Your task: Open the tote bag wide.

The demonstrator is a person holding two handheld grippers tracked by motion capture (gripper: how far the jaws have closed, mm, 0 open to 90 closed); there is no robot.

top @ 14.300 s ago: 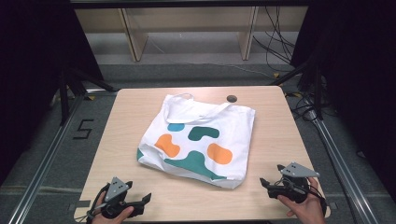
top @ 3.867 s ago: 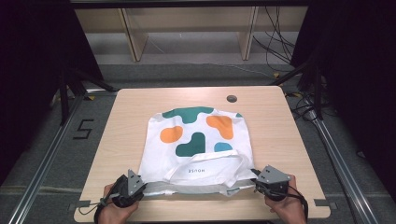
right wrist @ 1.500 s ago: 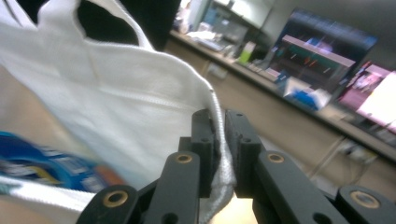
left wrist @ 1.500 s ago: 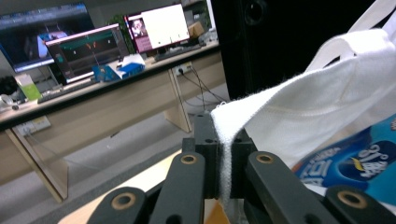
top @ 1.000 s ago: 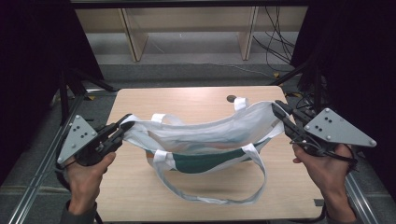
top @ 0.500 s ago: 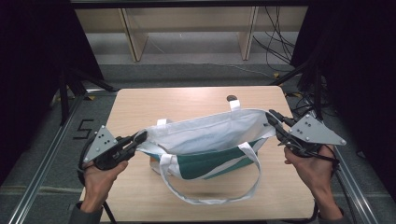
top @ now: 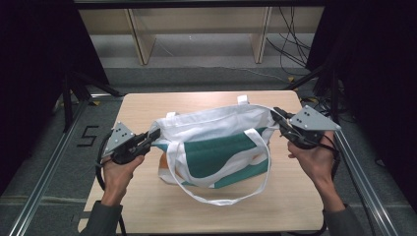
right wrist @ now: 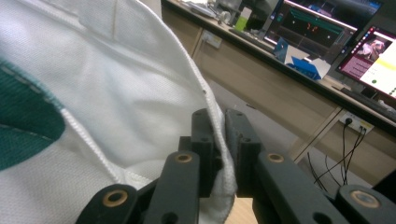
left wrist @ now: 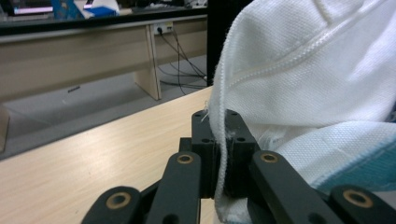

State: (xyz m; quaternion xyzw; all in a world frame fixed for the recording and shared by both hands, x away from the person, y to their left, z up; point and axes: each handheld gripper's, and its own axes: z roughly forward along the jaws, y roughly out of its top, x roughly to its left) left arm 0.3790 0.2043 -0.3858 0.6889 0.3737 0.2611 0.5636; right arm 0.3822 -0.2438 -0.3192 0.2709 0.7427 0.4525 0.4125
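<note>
A white tote bag [top: 216, 140] with green, orange and teal patches hangs stretched between both grippers just above the wooden table [top: 295, 196]. Its lower part rests on the table and one long handle loop [top: 221, 199] droops toward the front. My left gripper [top: 155, 135] is shut on the bag's left top corner; in the left gripper view the fabric edge [left wrist: 219, 140] is pinched between the jaws. My right gripper [top: 276, 114] is shut on the right top corner, where the hem [right wrist: 217, 126] runs between its jaws. A second handle [top: 242, 100] pokes up at the back.
Black frame posts stand at the table's left and right rear corners. A metal rail [top: 369, 196] runs along the floor beside the right edge. Wooden shelving [top: 196, 34] stands behind the table, with cables [top: 295, 44] on the floor.
Both hands have come down and inward, lowering the stretched bag until its bottom rests on the table. The bag mouth sags less wide than a second ago.
</note>
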